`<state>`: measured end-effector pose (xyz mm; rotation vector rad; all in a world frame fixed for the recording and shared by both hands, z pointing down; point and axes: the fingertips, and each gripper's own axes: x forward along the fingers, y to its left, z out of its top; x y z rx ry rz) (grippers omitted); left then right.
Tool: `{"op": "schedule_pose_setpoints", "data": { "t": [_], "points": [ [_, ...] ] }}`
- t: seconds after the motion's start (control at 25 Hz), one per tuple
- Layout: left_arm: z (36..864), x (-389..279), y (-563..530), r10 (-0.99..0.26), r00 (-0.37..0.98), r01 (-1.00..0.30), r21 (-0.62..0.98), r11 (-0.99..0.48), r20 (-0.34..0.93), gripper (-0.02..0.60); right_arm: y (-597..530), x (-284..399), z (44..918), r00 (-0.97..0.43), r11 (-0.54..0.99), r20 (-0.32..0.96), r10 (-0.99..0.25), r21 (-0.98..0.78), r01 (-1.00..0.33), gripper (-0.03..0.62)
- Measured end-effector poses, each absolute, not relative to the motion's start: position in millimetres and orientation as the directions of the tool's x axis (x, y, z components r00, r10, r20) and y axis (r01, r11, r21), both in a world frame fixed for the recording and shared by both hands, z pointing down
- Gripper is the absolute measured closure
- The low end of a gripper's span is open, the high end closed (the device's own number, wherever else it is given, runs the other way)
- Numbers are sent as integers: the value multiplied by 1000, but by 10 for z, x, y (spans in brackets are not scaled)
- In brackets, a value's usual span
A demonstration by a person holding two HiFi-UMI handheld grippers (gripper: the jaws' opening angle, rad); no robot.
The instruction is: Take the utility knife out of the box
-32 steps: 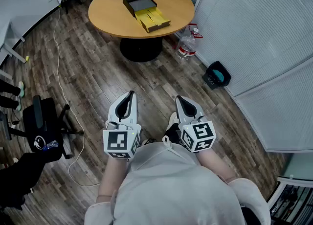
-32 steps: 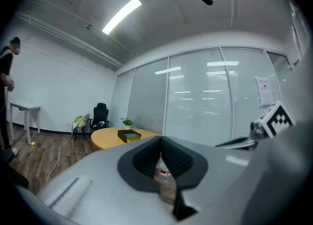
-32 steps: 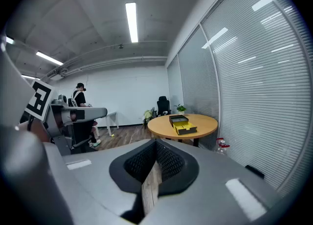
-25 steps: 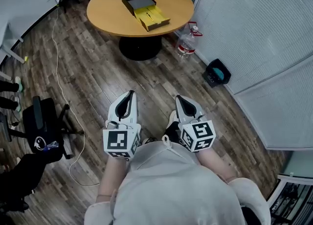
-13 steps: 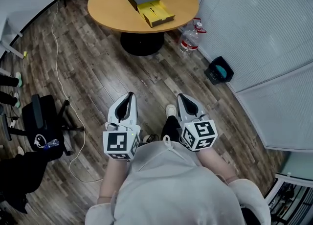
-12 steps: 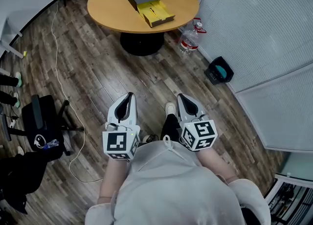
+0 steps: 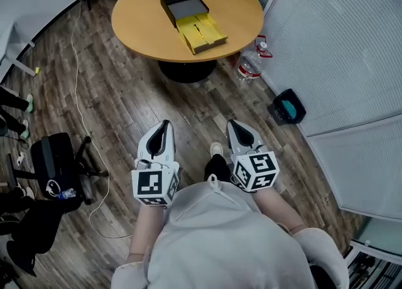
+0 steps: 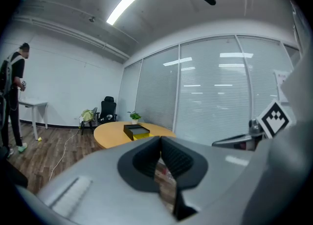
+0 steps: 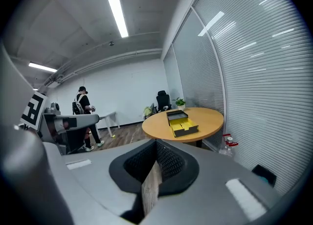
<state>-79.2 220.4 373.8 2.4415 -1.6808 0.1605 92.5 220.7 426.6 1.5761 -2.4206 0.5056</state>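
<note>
A black box [image 7: 183, 5] lies open on the round wooden table [image 7: 144, 27] at the far end of the room, with a yellow tray [image 7: 200, 32] beside it. A slim dark shape shows in the tray, and I cannot make out the knife itself. Both grippers hang close to my body over the wood floor, well short of the table. My left gripper [image 7: 166, 122] is shut and holds nothing. So is my right gripper [image 7: 230, 122]. The box [image 8: 137, 130] shows small and far in the left gripper view. In the right gripper view the box [image 9: 182, 123] is also distant.
A water bottle [image 7: 251, 63] and a black bin [image 7: 288, 107] stand by the blind-covered glass wall on the right. A black office chair [image 7: 53, 162] and a white cable [image 7: 78, 93] are on the floor at left. A person [image 9: 83, 116] stands far off.
The table and box have slid lower and grown larger in the head view as I walk toward them. Both grippers stay shut in front of my body.
</note>
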Motion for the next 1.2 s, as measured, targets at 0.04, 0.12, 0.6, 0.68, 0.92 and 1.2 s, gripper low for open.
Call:
{"op": "schedule_pose_setpoints", "data": {
  "t": [0.04, 0.12, 0.6, 0.68, 0.92, 1.2],
  "points": [
    [3718, -726, 2074, -918, 351, -937, 79, -342, 186, 575, 2058, 986, 4247, -415, 377, 354, -838, -172, -910, 594],
    [3689, -584, 1812, -923, 336, -942, 76, -328, 188, 575, 1768, 1111, 4217, -431, 394, 355, -830, -176, -902, 594],
    [3663, 319, 408, -947, 277, -961, 70, -269, 165, 575, 273, 1989, 4262, -489, 463, 376, -787, -163, -871, 594],
    [3675, 409, 251, -946, 274, -961, 70, -266, 173, 575, 92, 2068, 4277, -494, 470, 387, -778, -163, -868, 594],
    [3836, 386, -114, -945, 241, -970, 75, -230, 222, 575, -369, 2078, 4408, -513, 482, 423, -747, -187, -856, 594],
    [3930, 104, -792, -943, 240, -970, 91, -224, 229, 575, -1005, 1776, 4490, -518, 495, 445, -730, -178, -851, 594]
  ]
}}
